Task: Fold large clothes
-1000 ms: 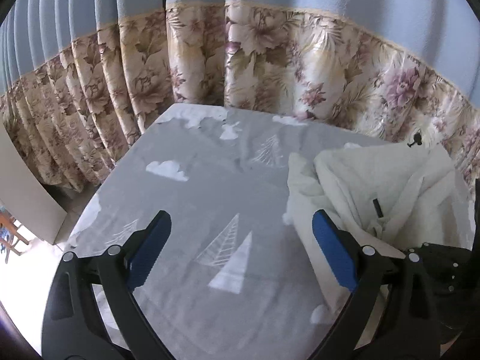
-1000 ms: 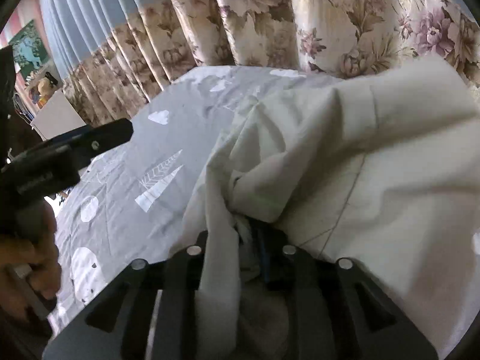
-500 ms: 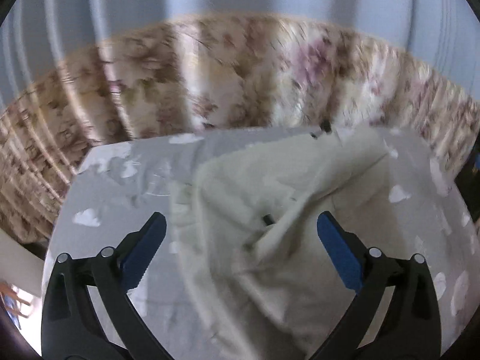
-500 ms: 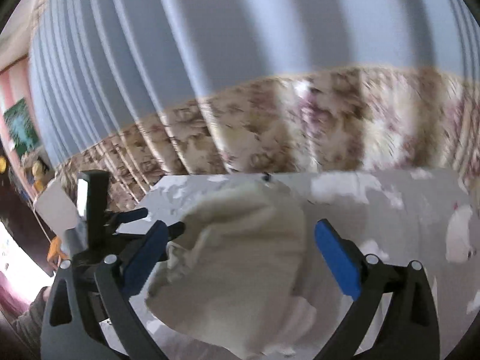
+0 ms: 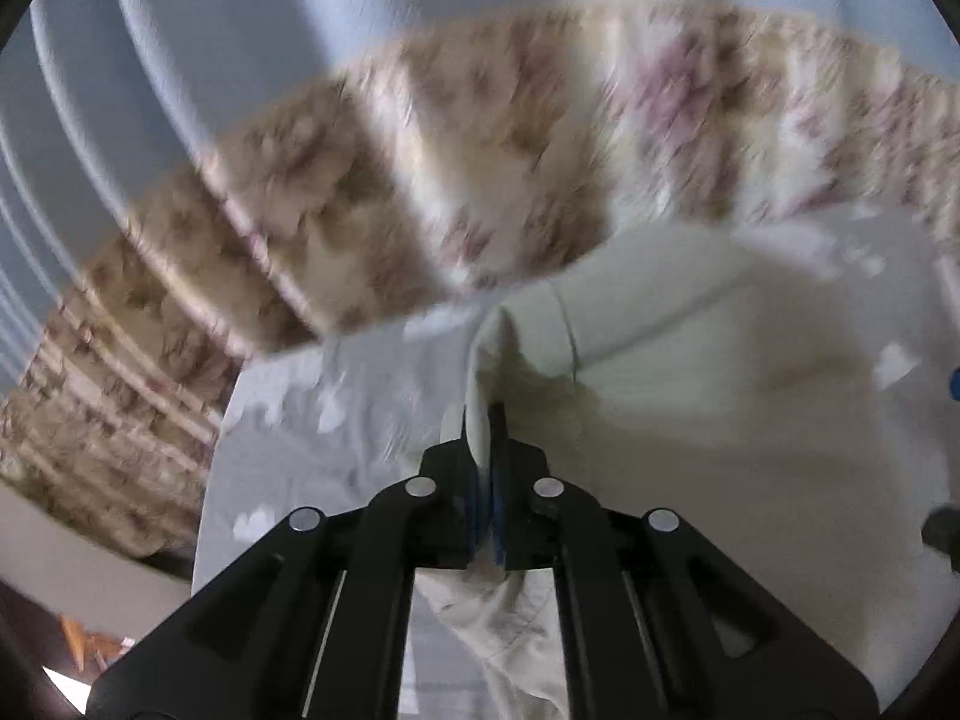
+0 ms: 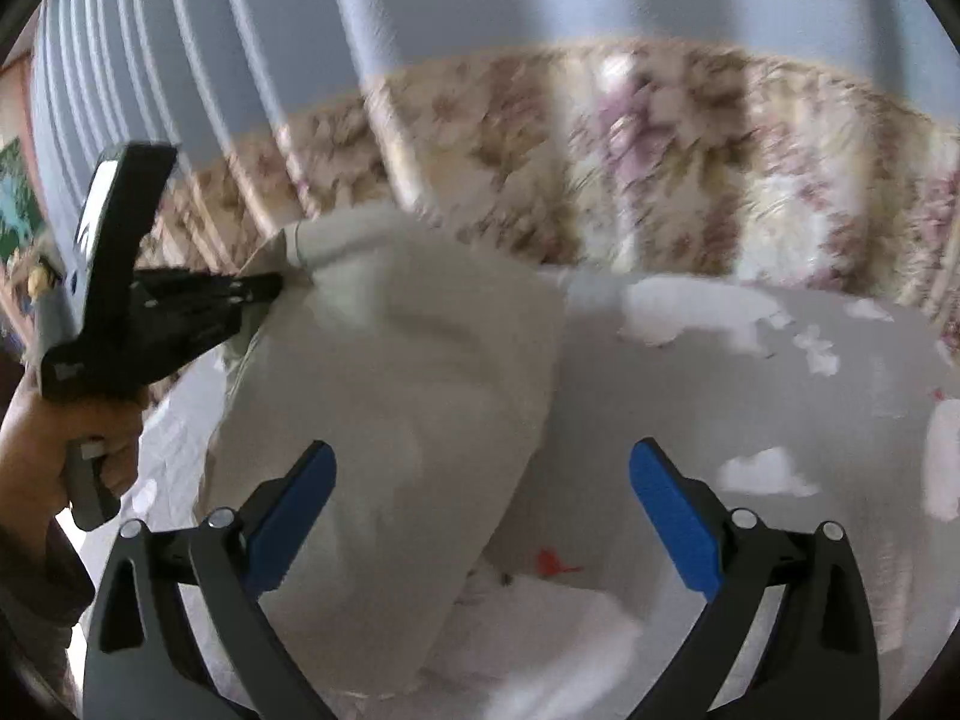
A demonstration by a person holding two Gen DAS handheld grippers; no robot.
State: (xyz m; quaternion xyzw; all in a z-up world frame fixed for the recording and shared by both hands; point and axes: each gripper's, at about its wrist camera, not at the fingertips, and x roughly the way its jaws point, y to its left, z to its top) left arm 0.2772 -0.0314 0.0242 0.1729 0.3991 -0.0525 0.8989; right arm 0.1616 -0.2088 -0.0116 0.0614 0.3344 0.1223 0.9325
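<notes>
A grey printed bedsheet [image 6: 750,360] fills the near ground, with the floral curtain [image 6: 660,138] hanging beyond it; the cream garment [image 6: 408,396] lies on the sheet's left half, one corner lifted up and to the far left, its long axis running from that corner down toward the near edge; the left gripper [image 5: 483,438] is closing, cloth pinched between its pads; the right gripper [image 6: 483,516] stands wide and empty (the nearer to the loose near hem), the garment just ahead and left of its fingers.

Cream garment [image 6: 390,396], grey white-patterned bedsheet [image 6: 690,396], blue floral-bordered curtain [image 6: 540,12]
</notes>
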